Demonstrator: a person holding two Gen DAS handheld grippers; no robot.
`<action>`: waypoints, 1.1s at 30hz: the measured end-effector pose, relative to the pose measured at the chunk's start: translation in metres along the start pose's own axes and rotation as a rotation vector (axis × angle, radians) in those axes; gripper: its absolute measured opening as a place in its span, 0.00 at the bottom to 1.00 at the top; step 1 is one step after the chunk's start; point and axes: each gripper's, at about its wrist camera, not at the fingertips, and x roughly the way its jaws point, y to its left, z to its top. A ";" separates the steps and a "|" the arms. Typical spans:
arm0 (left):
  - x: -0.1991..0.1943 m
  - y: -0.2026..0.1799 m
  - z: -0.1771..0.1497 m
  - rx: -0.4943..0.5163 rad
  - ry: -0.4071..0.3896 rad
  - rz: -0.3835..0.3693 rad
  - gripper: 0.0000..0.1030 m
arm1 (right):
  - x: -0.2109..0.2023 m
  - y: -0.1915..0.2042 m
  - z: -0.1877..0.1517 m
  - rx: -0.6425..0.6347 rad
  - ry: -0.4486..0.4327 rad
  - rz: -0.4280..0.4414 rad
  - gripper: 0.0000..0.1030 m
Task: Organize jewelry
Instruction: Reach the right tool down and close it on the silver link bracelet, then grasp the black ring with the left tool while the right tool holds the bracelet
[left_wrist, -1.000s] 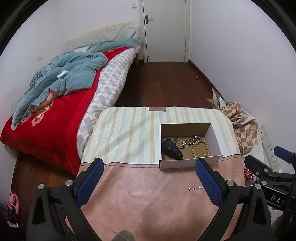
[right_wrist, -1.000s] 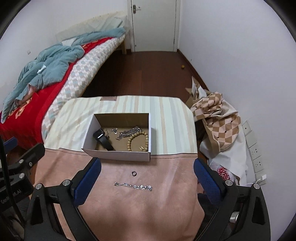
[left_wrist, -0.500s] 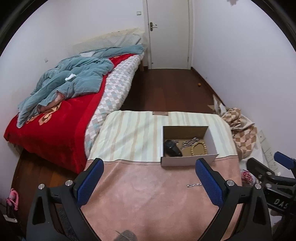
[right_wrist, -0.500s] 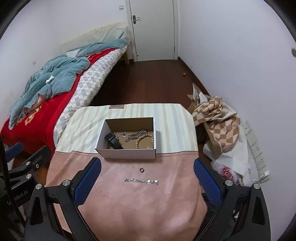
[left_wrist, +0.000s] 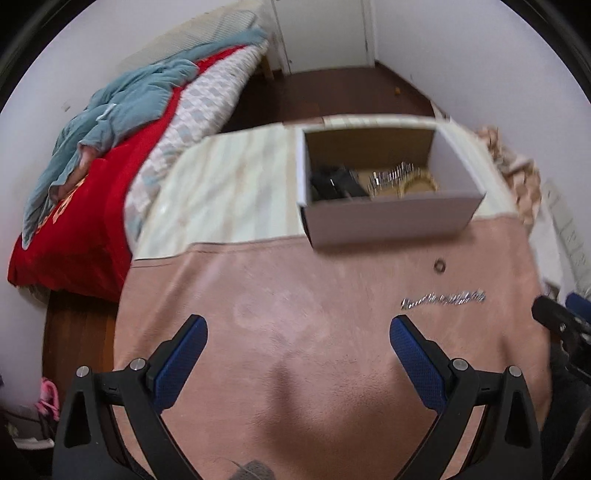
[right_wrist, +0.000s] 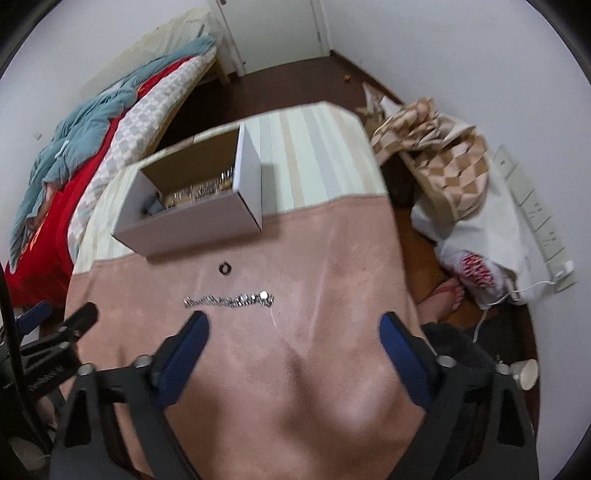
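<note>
A white cardboard box (left_wrist: 391, 218) (right_wrist: 192, 230) stands where the pink cloth meets the striped cloth. It holds a black watch (left_wrist: 334, 184), a silver chain (left_wrist: 391, 175) and a bead bracelet (left_wrist: 419, 182). A silver bracelet (left_wrist: 443, 300) (right_wrist: 229, 300) and a small dark ring (left_wrist: 439, 265) (right_wrist: 225, 268) lie on the pink cloth (left_wrist: 295, 332) in front of the box. My left gripper (left_wrist: 298, 332) is open and empty, left of the bracelet. My right gripper (right_wrist: 293, 328) is open and empty, its left finger just below the bracelet.
A bed (left_wrist: 92, 177) with a red cover and a blue blanket stands left of the table. Checked bags (right_wrist: 439, 162) and a power strip (right_wrist: 532, 206) lie on the floor at the right. A door (left_wrist: 321, 29) is at the far end.
Both grippers have dropped and moved forward toward the table, so the box, ring and bracelet appear much larger. Both stay open. The jewelry has not moved.
</note>
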 end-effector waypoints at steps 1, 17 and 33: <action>0.006 -0.003 -0.001 0.013 0.005 0.014 0.98 | 0.010 -0.001 -0.001 -0.005 0.009 0.011 0.82; 0.045 0.020 0.010 -0.002 0.074 0.093 0.98 | 0.082 0.043 -0.006 -0.188 -0.009 0.037 0.05; 0.060 -0.057 0.043 0.047 0.085 -0.096 0.98 | 0.056 -0.041 0.006 0.102 -0.051 0.009 0.00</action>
